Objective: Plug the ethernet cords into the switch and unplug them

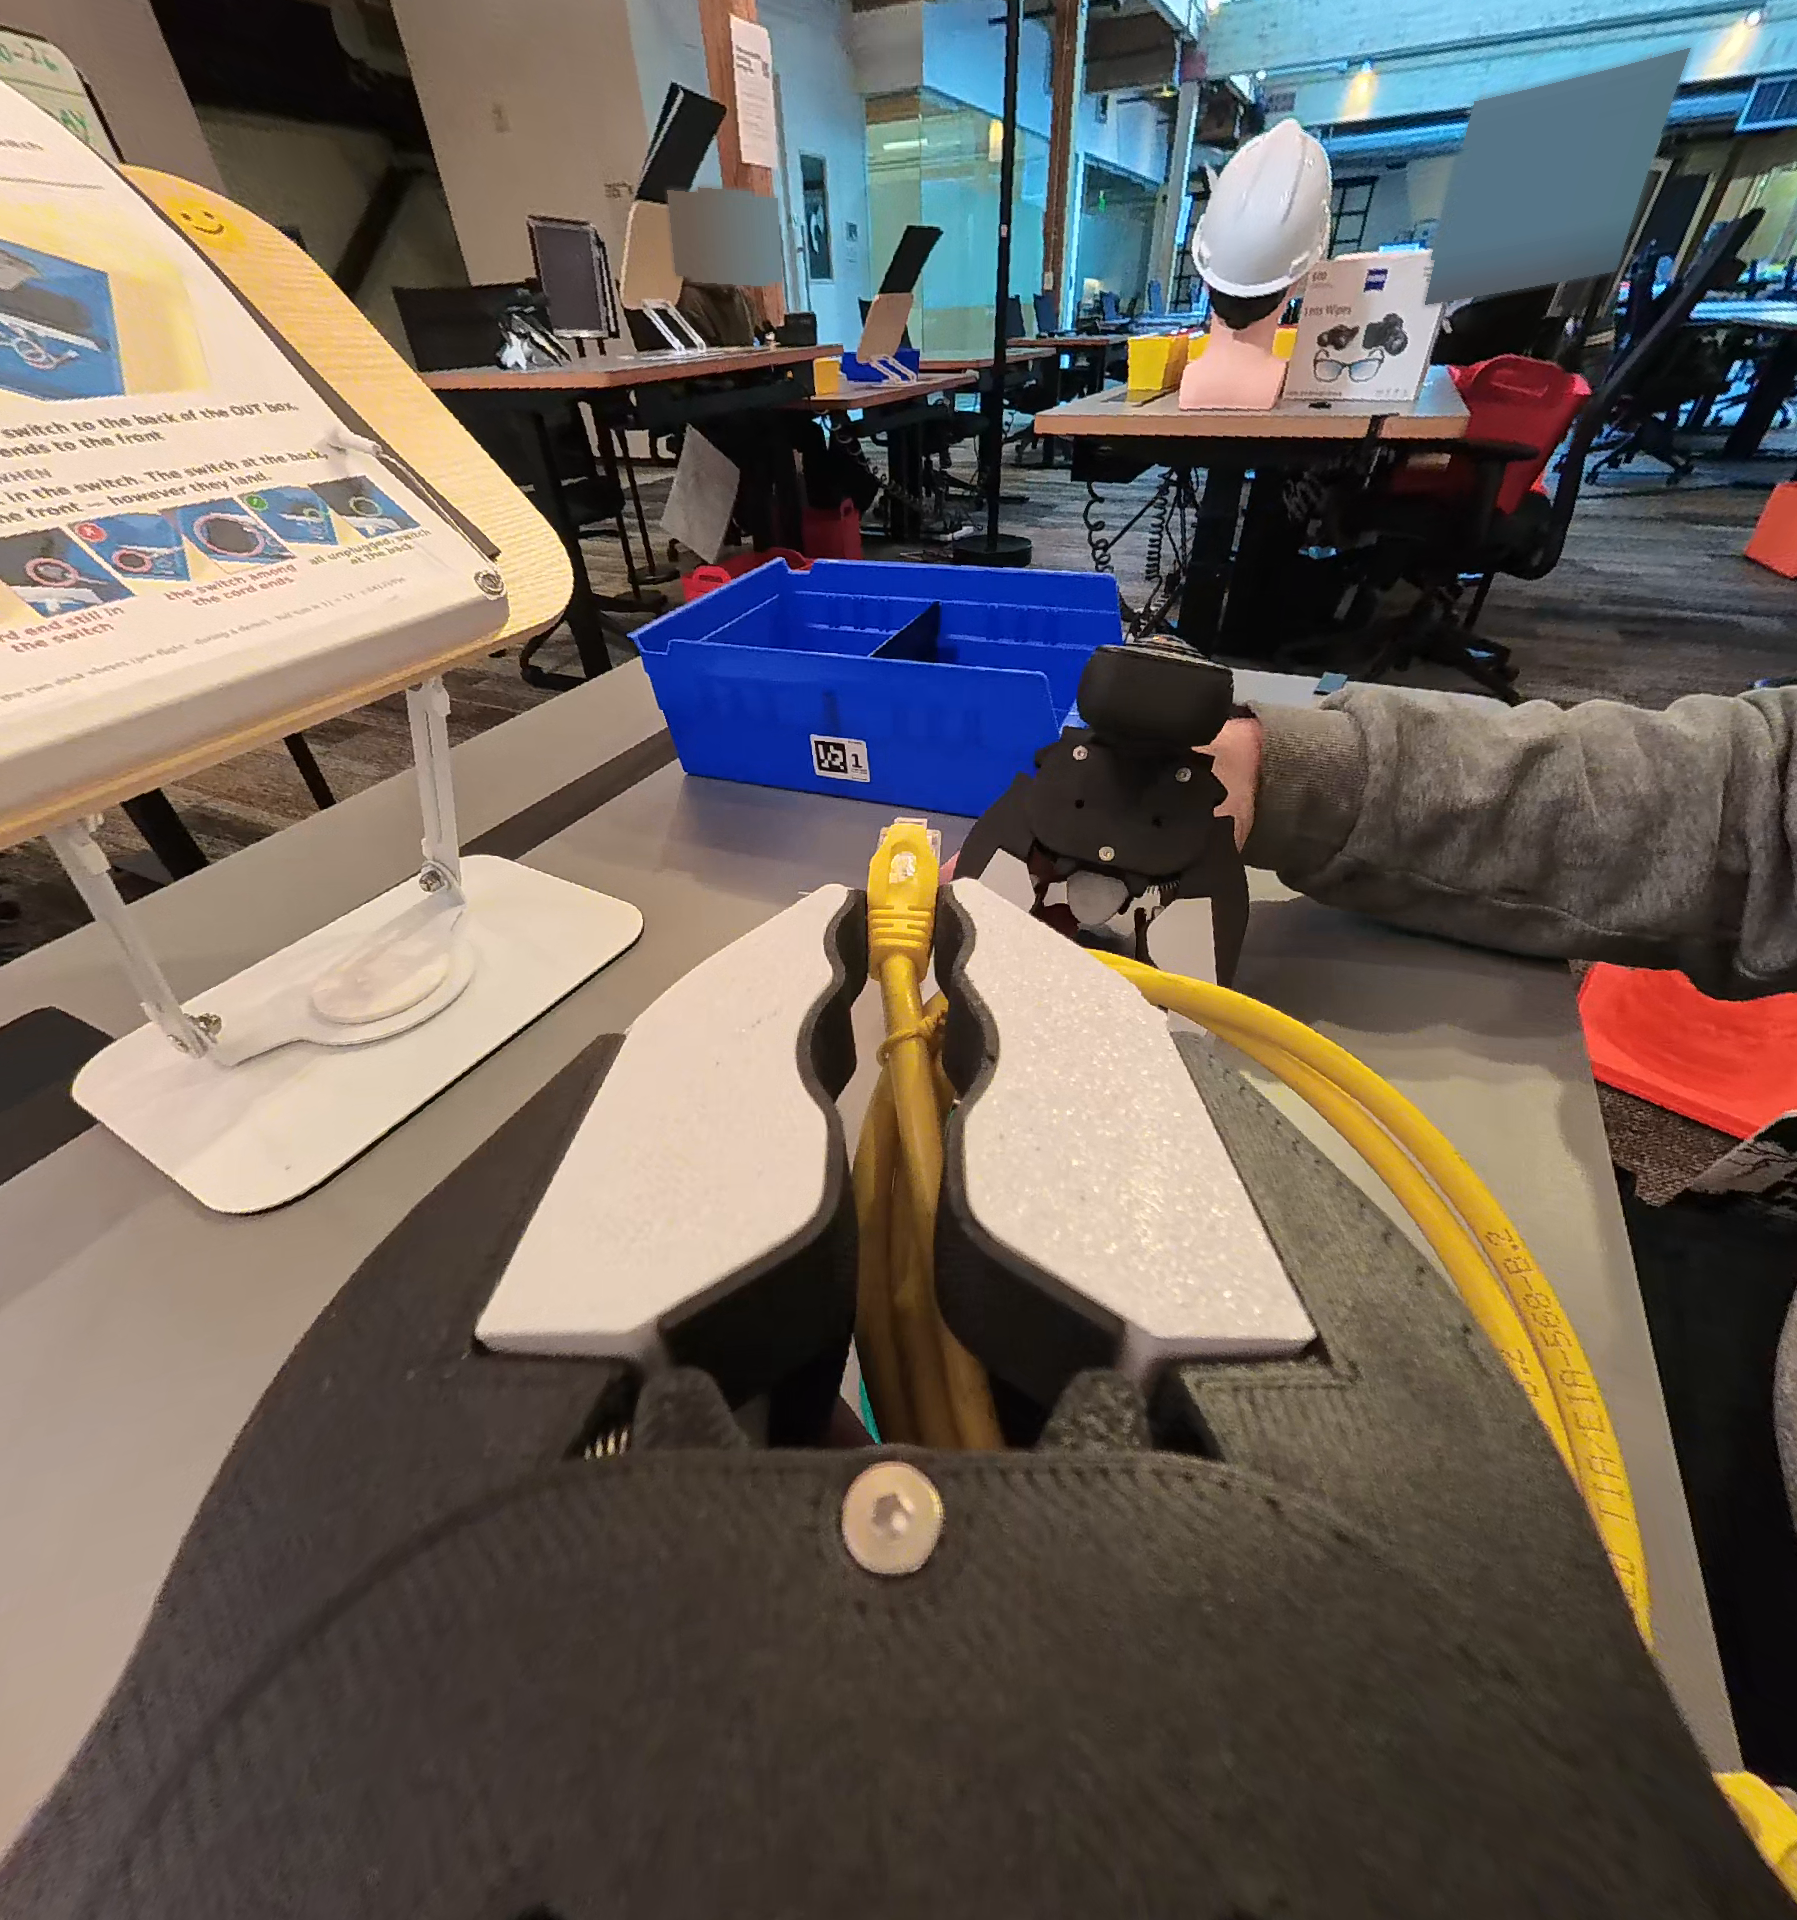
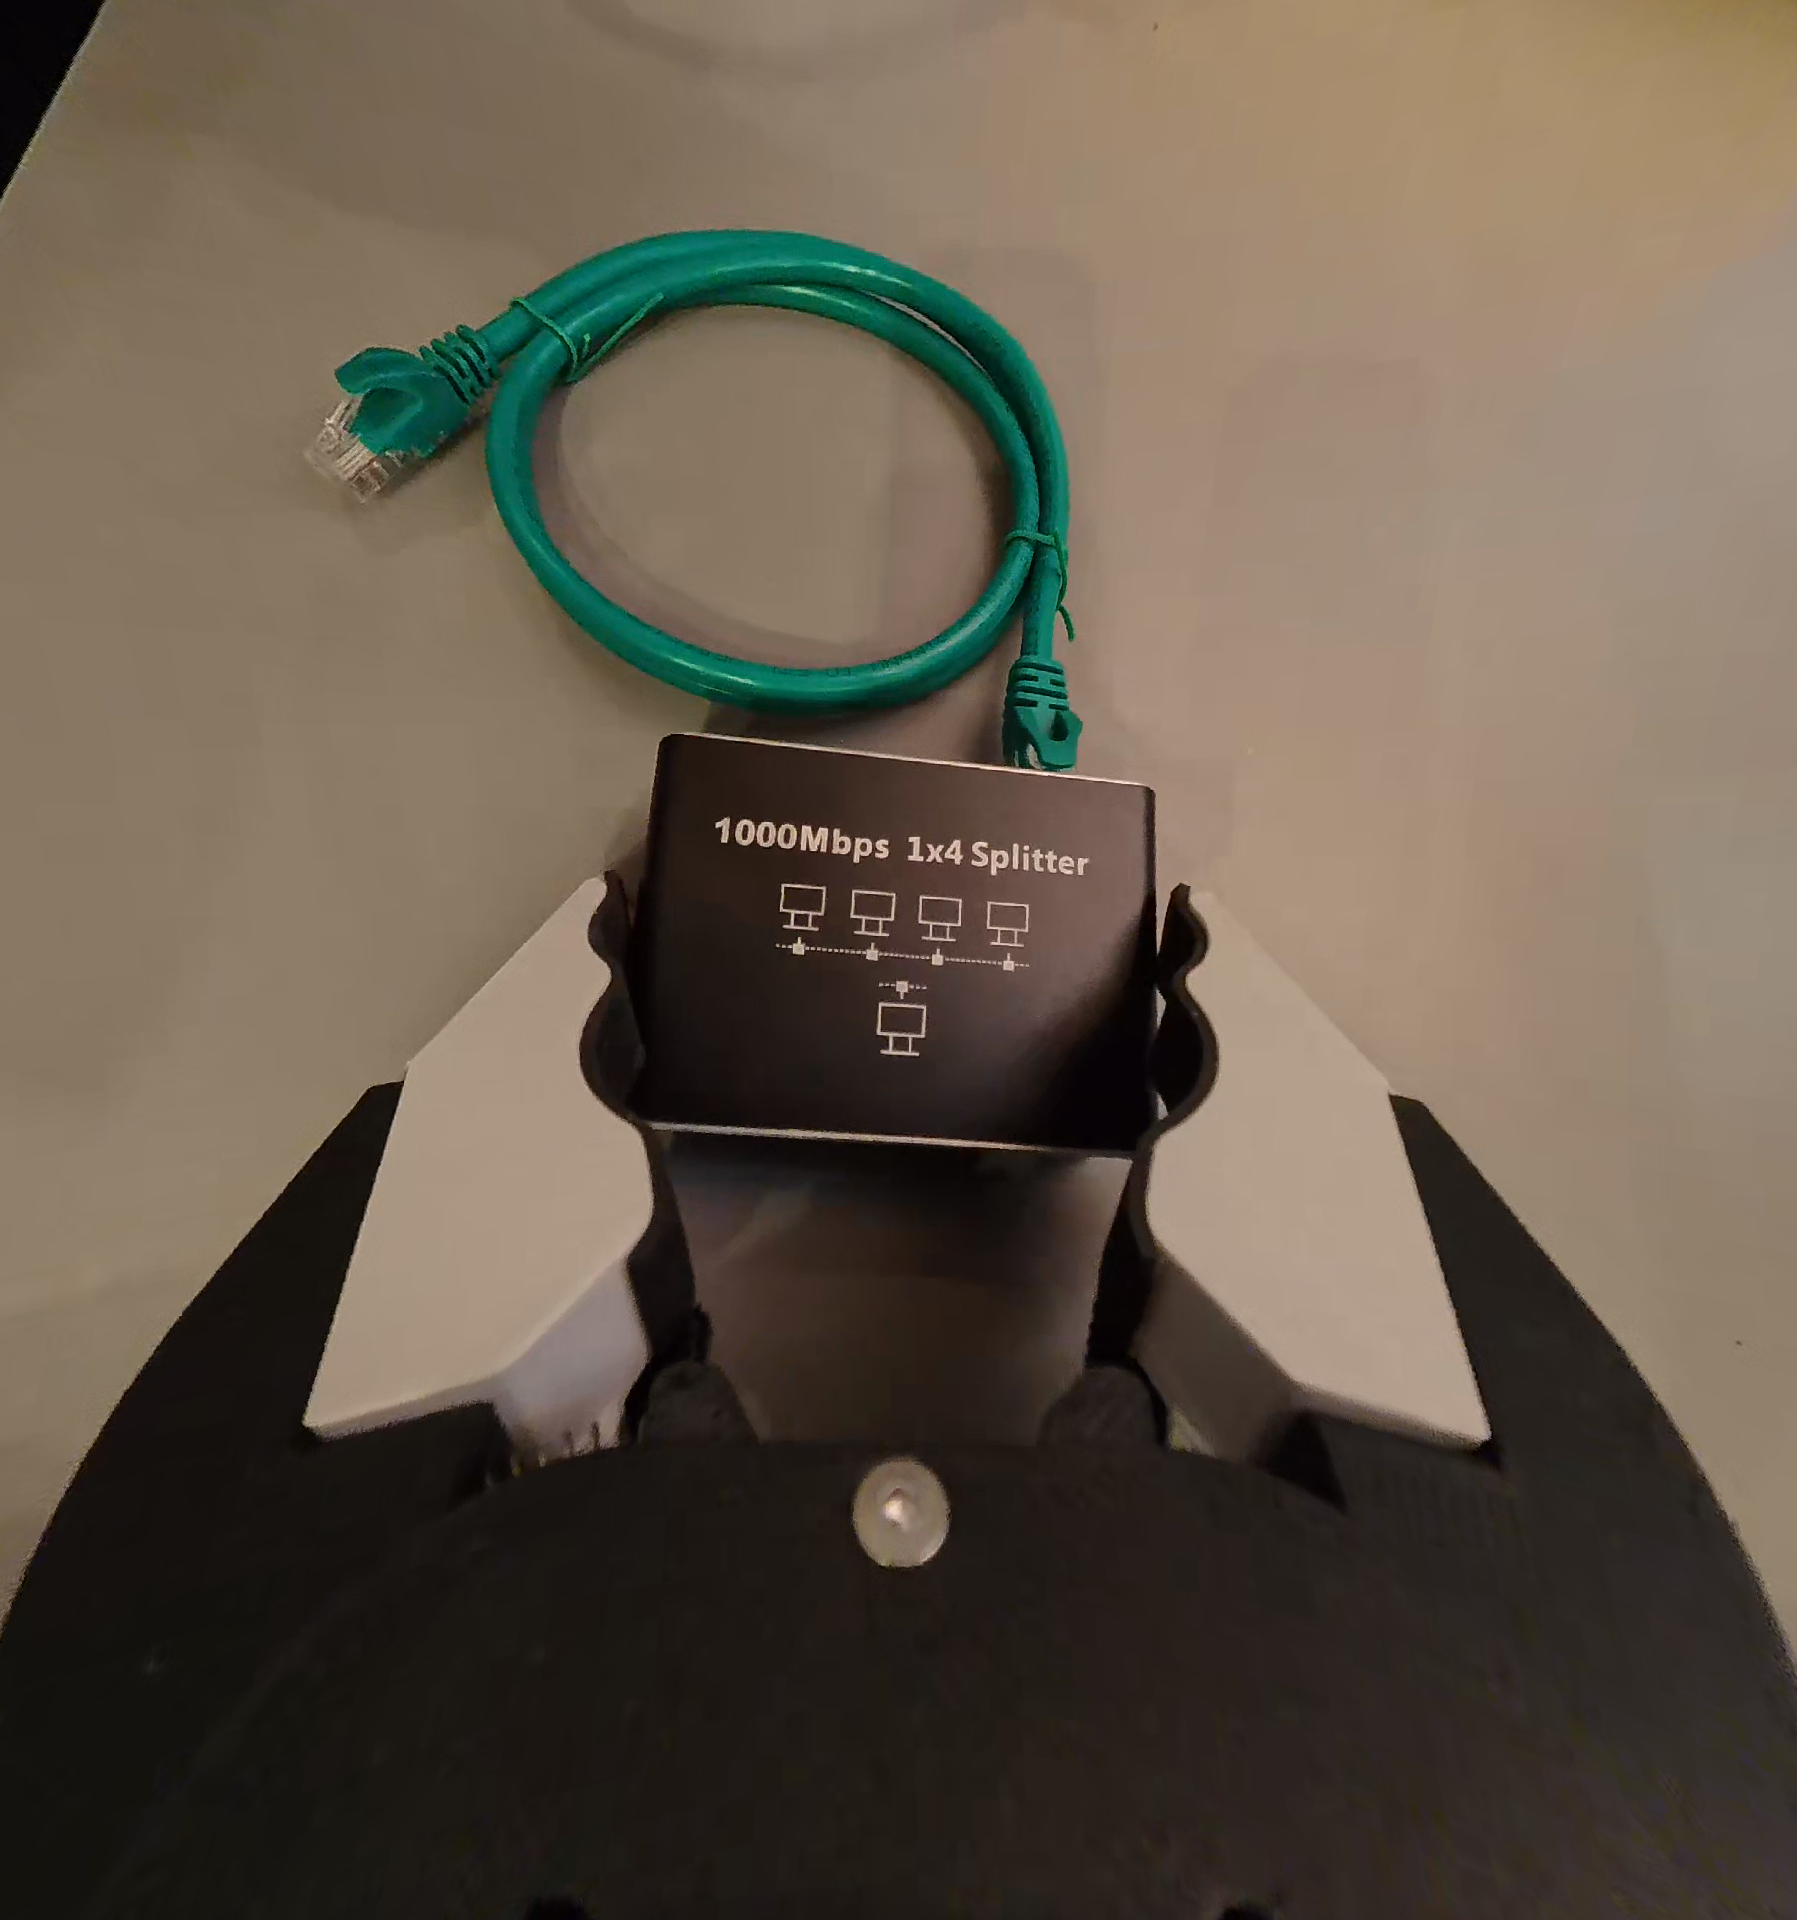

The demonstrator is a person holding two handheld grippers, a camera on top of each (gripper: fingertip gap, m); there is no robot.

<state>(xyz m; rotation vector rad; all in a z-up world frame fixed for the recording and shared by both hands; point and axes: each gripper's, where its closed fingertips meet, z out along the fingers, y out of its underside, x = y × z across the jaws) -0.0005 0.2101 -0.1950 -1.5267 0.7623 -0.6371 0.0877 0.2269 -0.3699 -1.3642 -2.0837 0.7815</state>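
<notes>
My left gripper is shut on a yellow ethernet cord just behind its plug, which points forward past the fingertips. The cord loops back to the right. My right gripper is shut on a black switch box, holding its two sides over the grey table. A green ethernet cord lies coiled beyond the box. One green plug sits in the box's far right port; the other green plug lies free at the left. The right gripper also shows ahead in the left wrist view.
A blue bin with a divider stands at the table's far edge. A white stand with an instruction sheet stands at the left. A grey sleeve reaches in from the right. Desks and chairs stand beyond. Left tips to right tips: about 20 cm.
</notes>
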